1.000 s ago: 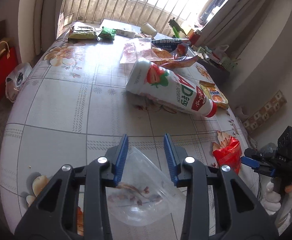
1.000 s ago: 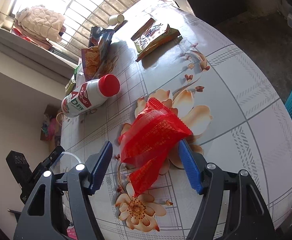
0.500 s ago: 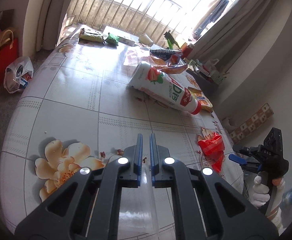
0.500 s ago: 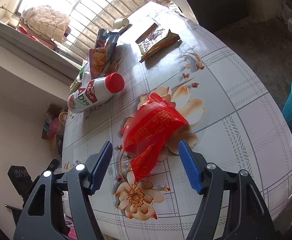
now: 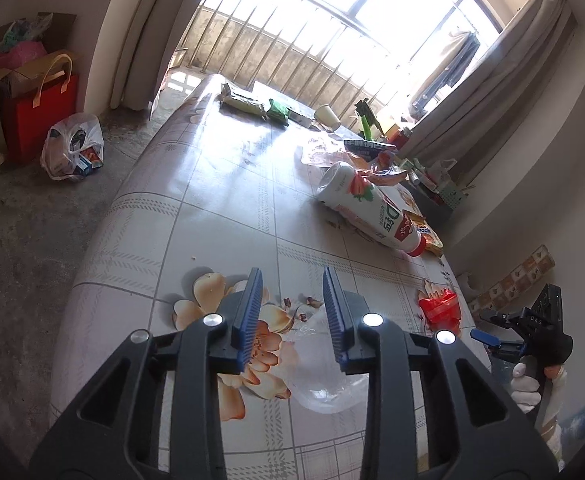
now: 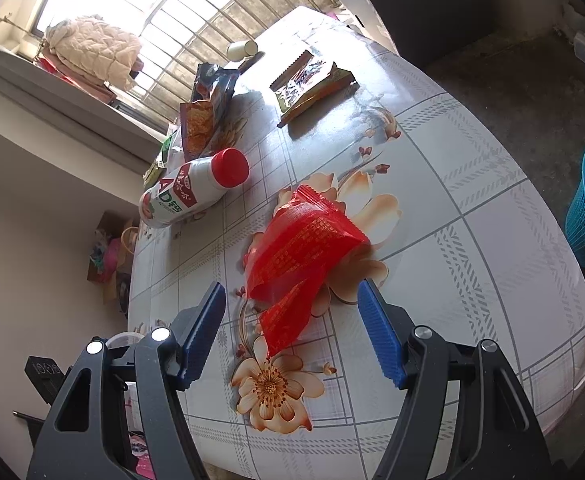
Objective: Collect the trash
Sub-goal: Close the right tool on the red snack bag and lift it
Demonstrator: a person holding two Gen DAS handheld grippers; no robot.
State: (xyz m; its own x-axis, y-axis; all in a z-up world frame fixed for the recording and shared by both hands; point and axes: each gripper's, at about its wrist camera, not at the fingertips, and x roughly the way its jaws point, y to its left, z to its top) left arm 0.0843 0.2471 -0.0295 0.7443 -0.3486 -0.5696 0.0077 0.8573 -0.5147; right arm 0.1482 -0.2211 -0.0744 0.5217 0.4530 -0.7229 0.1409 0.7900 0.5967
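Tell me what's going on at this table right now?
A person is clearing trash off a flowered table with two hand-held grippers. The left gripper has just been opening its jaws over a clear plastic cup lying on its side near the table edge; the pads are not pressing it. The right gripper hovers open over a red wrapper, not yet gripping.

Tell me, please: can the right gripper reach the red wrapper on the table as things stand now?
Probably yes. The right gripper is open, its jaws standing wide to either side of the red wrapper, which lies flat on the table just ahead. Nothing lies between them.
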